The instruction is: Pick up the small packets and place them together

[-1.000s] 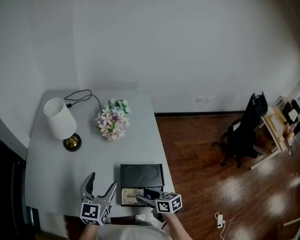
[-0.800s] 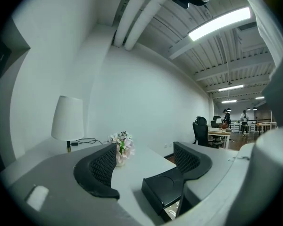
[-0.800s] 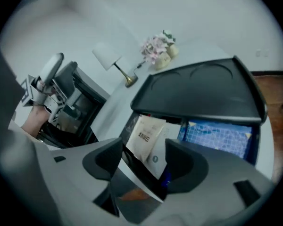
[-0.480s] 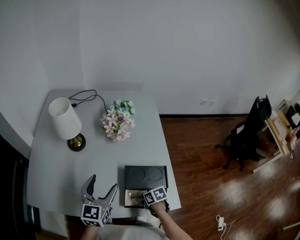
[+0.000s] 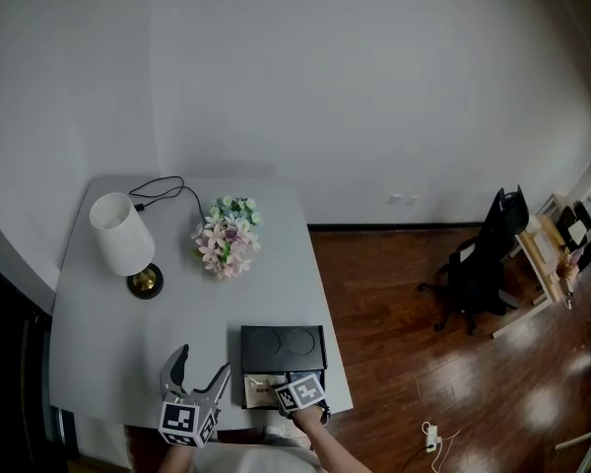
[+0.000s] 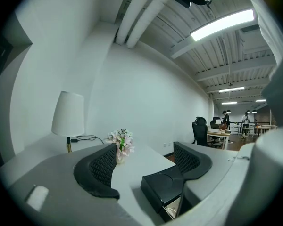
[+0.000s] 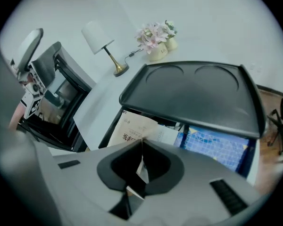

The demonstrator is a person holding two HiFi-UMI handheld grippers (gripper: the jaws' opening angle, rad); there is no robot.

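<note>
A: A grey tabletop (image 5: 108, 313) set against a bare white wall, with wooden floor beyond its edge. Where are we in the job?

B: We're at the pick-up. Our right tool (image 7: 141, 144) is tipped down into the open black box (image 5: 282, 348) at the tabletop's near edge. Its jaws have just been closing and are now clenched on a thin pale packet (image 7: 142, 169). We see that packet edge-on only, as a flat sliver between the pads.

A: And the other packets?

B: They lie in the box's compartment, half under its dimpled top (image 7: 193, 91). There is a cream paper packet (image 7: 132, 128) with dark print and a white packet (image 7: 167, 134) just beside it. To the right is what looks like a blue patterned packet (image 7: 217, 145). All are flat and thin. We cannot tell whether the pinched one is the cream one.

A: Our left tool?

B: The left tool (image 6: 145, 149) hovers level over the tabletop beside the box. Its jaws are spread, with nothing between the ribbed black pads.

A: What does the next move call for?

B: We'd judge a straight lift out of the box, keeping clear of the overhanging top. The grip must stay firm, since so thin a packet could slip or bend. Then we set it down where the rest can join it. The top looks like smooth matte plastic with a raised rim and two round recesses, so it would be easy to snag.
</note>
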